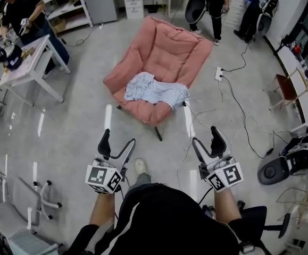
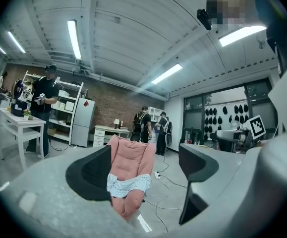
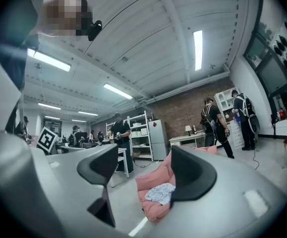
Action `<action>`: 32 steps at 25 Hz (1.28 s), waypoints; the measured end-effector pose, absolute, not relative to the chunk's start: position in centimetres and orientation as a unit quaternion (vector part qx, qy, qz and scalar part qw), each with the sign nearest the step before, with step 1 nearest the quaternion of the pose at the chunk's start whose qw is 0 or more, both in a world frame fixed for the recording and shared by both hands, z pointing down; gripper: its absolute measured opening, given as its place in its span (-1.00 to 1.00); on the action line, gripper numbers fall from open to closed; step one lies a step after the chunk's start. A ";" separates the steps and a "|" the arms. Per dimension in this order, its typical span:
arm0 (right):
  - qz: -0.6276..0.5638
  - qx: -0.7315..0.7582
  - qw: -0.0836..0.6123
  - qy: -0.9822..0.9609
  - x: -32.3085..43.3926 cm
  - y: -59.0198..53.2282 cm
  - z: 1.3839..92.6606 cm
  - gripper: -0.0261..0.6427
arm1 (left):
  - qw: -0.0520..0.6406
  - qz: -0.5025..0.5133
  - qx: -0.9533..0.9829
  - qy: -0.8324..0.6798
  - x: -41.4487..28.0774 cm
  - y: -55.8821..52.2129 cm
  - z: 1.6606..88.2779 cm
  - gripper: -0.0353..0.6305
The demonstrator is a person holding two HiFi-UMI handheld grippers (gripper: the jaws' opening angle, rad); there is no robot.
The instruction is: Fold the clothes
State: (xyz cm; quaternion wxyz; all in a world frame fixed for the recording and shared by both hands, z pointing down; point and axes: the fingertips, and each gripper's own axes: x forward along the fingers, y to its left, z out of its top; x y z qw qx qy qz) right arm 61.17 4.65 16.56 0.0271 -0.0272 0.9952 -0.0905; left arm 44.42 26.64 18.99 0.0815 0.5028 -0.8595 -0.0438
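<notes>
- The left hand-held gripper is held over the grey floor, short of the chair. Its jaws stand wide apart with nothing between them.
- In the left gripper view, that hand-held gripper frames the chair and the garment in the gap between its dark pads, both well off.
- The right hand-held gripper hangs level with the left one. It is likewise spread wide and empty.
- In its own view, the right hand-held gripper shows the garment just beside its right-hand pad, far behind it.
- The garment, a pale blue checked piece, lies crumpled and unfolded on the seat of the pink padded chair. One edge droops over the seat's front.
- A white power strip lies on the floor to the chair's right, with cables trailing from it.
- A white counter stands at the far left, with a person in black beside it.
- Two more people stand beyond the chair.
</notes>
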 end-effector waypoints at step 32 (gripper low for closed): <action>-0.056 0.026 0.004 0.998 30.3 0.8 17.8 -0.19 | 0.085 -0.033 0.507 -0.857 17.9 20.3 21.4 0.36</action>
